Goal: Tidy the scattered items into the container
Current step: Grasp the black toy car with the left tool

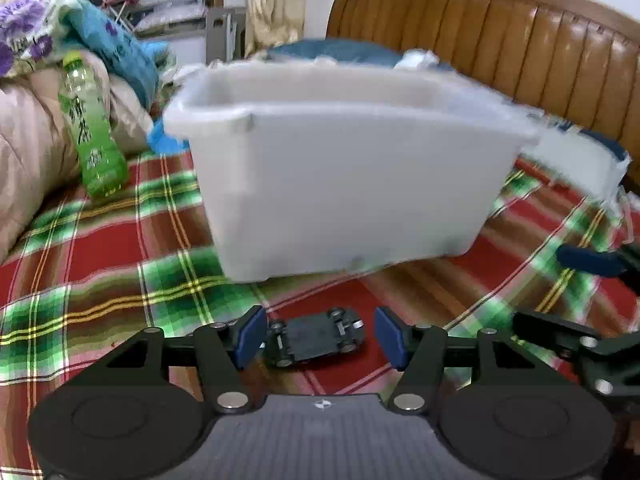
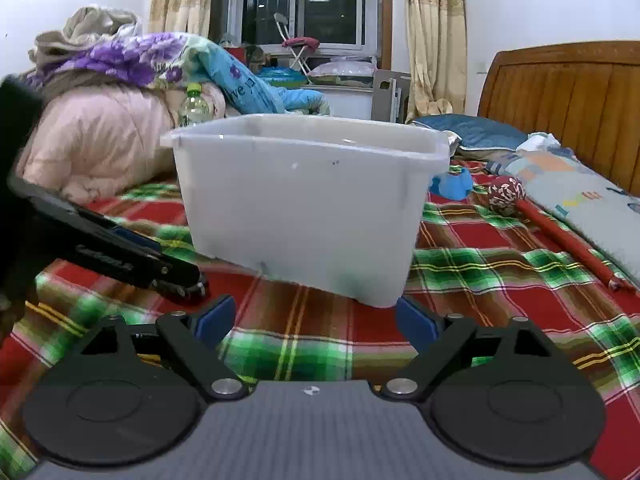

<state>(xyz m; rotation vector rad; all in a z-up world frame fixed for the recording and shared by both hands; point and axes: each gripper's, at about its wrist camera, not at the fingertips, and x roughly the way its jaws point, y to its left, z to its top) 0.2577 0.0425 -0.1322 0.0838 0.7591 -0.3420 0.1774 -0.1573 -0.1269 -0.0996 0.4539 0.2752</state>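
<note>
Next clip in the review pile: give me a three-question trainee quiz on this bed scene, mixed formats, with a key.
1. True or false: the toy car lies upside down, wheels up, between the open fingers of the left tool.
2. Multiple choice: where is the green bottle? A) inside the white bin B) leaning against the bedding, left of the bin in the left wrist view C) held by the right tool
3. Fill in: the red-handled mallet lies on the plaid ____.

Key: 1 true; 2 B; 3 bedspread.
</note>
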